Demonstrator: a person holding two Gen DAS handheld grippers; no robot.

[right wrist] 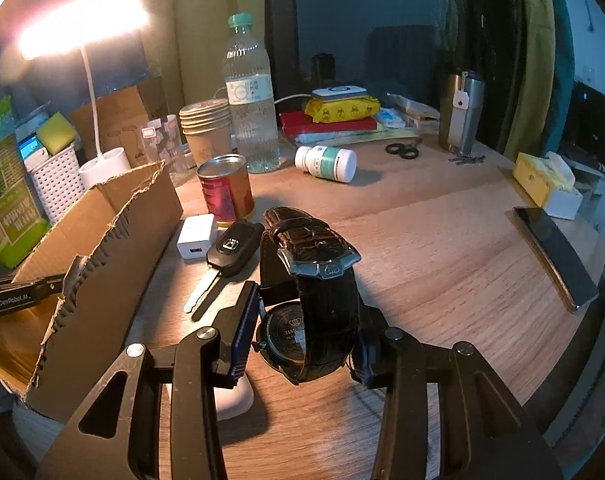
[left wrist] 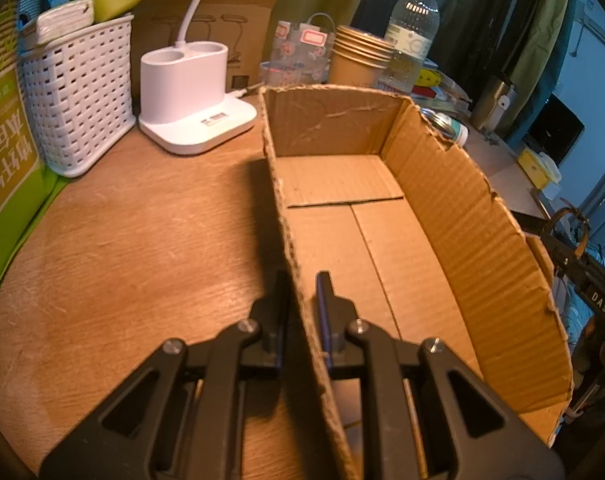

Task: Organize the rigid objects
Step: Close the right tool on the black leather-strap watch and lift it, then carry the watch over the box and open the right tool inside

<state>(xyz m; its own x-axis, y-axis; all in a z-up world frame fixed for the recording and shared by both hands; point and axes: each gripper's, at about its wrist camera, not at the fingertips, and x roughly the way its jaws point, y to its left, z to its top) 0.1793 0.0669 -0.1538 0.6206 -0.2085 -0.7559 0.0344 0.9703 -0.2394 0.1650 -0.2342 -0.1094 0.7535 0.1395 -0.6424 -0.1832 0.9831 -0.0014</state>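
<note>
While clamped between right hand-held gripper pads, wristwatch upright above table

Water bottle, paper cups

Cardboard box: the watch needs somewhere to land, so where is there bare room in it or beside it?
The cardboard box floor is bare from wall to wall. The table is bare between the watch and the phone. It is crowded beside the box: car key, white charger and red can.
</note>
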